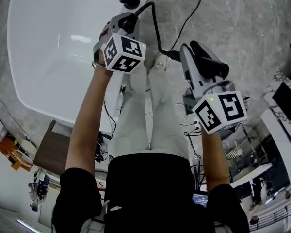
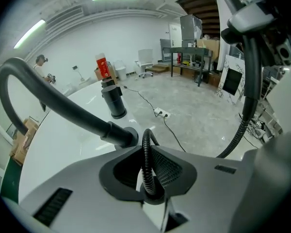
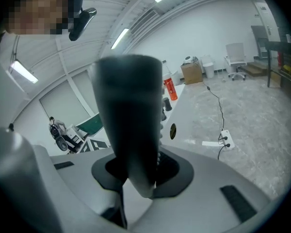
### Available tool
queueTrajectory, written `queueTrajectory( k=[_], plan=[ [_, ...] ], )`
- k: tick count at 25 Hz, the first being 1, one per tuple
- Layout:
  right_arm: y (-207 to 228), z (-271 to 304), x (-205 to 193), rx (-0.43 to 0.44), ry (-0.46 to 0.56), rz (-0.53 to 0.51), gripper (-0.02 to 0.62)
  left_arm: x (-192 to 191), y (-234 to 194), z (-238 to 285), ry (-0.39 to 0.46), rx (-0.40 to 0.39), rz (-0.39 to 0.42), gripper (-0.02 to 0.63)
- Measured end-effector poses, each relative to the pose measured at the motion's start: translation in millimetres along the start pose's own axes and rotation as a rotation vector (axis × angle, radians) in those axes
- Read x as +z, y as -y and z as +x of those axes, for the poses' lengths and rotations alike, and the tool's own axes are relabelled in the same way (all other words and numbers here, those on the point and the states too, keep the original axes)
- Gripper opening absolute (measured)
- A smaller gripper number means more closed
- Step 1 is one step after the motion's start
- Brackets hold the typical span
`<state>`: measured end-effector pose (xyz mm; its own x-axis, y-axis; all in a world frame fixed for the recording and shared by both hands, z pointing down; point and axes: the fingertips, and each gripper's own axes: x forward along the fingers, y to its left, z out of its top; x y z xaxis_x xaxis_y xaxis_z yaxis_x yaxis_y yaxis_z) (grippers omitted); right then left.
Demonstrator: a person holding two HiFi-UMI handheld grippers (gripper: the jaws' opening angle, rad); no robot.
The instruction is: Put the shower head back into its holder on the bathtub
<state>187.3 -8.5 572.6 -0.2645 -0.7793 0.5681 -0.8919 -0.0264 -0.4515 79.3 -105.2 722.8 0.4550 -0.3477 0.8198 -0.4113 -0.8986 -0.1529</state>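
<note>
The white bathtub fills the upper left of the head view. A black curved spout rises from its rim, and behind it a black cylinder fitting stands upright. My left gripper hangs over the rim beside the spout's base and is shut on the ribbed black hose, which runs up between its jaws. The hose loops to the right. There my right gripper is shut on the black shower head, whose handle stands between the jaws.
A white power strip and thin cables lie on the grey floor beyond the tub. A red can stands on the far rim. A brown panel lies by the tub's near end. Chairs, a desk and boxes stand at the back.
</note>
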Motion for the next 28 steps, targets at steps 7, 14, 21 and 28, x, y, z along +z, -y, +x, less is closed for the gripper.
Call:
queueTrajectory(
  k=[7, 14, 21, 28],
  plan=[
    [-19, 10, -8, 0.03, -0.021, -0.019, 0.104, -13, -4, -9, 0.027, 0.003, -0.052, 0.069],
    [-26, 16, -13, 0.047, -0.036, -0.032, 0.104, -23, -1, -13, 0.041, -0.007, -0.098, 0.071],
    [-38, 22, -24, 0.062, -0.054, -0.048, 0.104, -38, -1, -18, 0.062, -0.018, -0.132, 0.071],
    [-46, 25, -26, 0.075, -0.067, -0.06, 0.104, -53, 2, -22, 0.055, -0.023, -0.155, 0.066]
  ],
)
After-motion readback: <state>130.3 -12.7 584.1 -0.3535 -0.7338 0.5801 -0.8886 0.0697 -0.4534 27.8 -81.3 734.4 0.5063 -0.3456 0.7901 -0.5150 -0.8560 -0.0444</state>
